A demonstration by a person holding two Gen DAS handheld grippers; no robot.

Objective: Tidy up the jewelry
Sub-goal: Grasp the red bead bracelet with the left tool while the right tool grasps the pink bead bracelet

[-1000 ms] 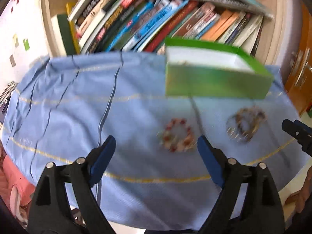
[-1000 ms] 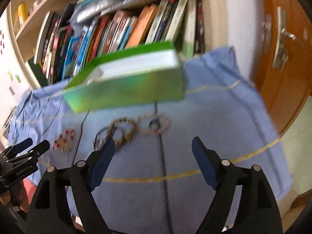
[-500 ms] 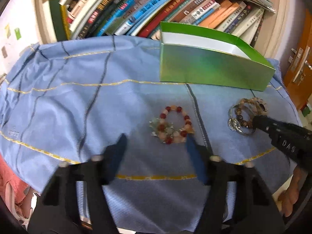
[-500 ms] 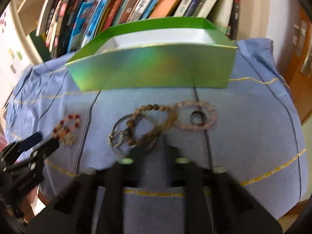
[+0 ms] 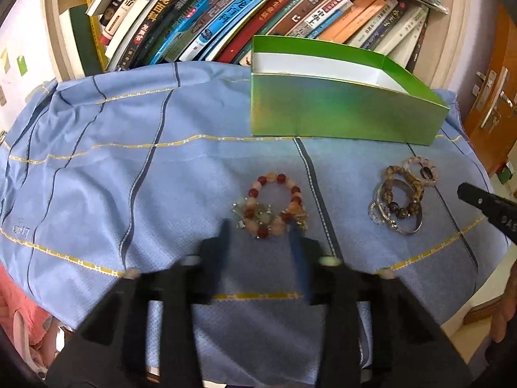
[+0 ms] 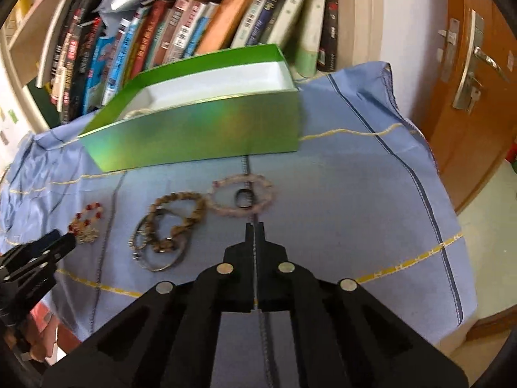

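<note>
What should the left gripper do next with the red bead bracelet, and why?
Probably squeeze a little tighter. The jaws of the left gripper have just been closing, the red bead bracelet between their tips, but blur hides whether they press it. It lies outside the green box.

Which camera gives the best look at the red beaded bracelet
The left wrist view: the red beaded bracelet lies sharp and central, just ahead of that gripper's fingers. In the right wrist view it is small, blurred, at the left edge.
</note>
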